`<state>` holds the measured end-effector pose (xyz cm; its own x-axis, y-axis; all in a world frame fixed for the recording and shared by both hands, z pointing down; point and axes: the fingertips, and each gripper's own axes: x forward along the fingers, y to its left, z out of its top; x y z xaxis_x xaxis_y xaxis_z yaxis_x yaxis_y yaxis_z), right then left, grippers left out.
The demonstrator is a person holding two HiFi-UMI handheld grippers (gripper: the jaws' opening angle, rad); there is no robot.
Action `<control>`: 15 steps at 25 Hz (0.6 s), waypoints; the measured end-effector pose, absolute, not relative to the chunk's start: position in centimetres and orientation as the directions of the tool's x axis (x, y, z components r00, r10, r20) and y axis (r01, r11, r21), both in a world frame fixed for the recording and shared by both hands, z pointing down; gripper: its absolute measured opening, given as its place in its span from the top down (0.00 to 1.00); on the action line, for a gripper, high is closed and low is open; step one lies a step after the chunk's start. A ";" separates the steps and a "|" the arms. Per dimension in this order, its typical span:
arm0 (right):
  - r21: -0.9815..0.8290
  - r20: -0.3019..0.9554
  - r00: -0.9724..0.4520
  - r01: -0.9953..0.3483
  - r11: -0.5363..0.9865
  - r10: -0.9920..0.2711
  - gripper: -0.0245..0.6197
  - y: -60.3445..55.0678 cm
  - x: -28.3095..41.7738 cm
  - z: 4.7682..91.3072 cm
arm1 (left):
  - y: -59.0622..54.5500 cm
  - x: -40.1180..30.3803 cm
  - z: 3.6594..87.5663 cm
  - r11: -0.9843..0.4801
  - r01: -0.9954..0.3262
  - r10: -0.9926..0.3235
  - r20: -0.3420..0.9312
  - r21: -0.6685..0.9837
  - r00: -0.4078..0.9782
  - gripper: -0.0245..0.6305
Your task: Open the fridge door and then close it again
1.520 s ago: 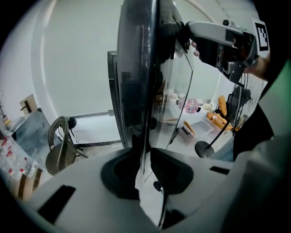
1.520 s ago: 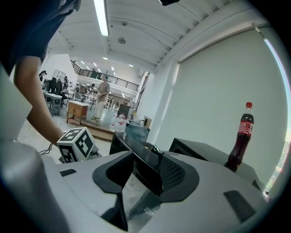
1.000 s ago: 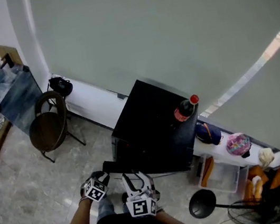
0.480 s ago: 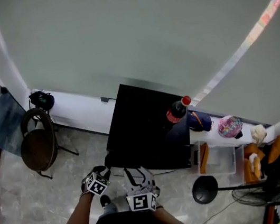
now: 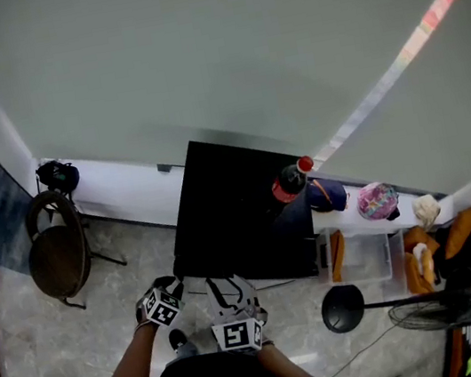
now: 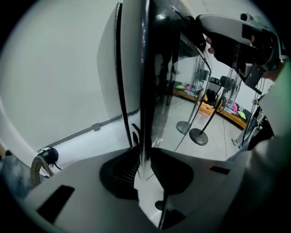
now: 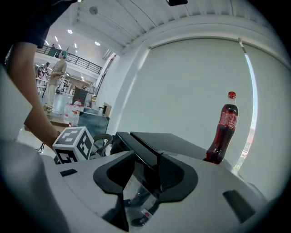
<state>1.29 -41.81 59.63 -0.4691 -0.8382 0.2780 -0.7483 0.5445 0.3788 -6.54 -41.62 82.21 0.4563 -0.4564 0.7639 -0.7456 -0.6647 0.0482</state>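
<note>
A low black fridge [image 5: 241,218] stands against the pale wall with a red-capped cola bottle [image 5: 289,183] on its top. Both grippers are at its front left corner. My left gripper [image 5: 174,287] points steeply down, and in the left gripper view its jaws [image 6: 144,166] are shut on the thin glossy door edge [image 6: 145,91]. My right gripper [image 5: 226,289] is just right of it. In the right gripper view its jaws [image 7: 148,175] clamp the door's top edge [image 7: 136,145]. The bottle [image 7: 223,132] stands behind, and the left gripper's marker cube [image 7: 72,143] shows at the left.
A round brown chair [image 5: 53,256] stands left of the fridge. To the right are a clear bin [image 5: 365,259], a black round stand base [image 5: 342,309], a floor fan [image 5: 455,309] and a pink item [image 5: 376,201] on a white ledge. A person [image 7: 57,73] stands far off.
Both grippers have shifted a little along the fridge front, still closed on the door. The head view has swung, so the chair and fridge sit further left in the picture.
</note>
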 end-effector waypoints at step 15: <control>0.250 0.241 -0.502 -0.795 0.553 -0.831 0.94 -37.3 4.2 55.5 | -37.9 -7.4 66.2 -0.537 -0.838 -0.741 0.423 0.095 0.522 0.95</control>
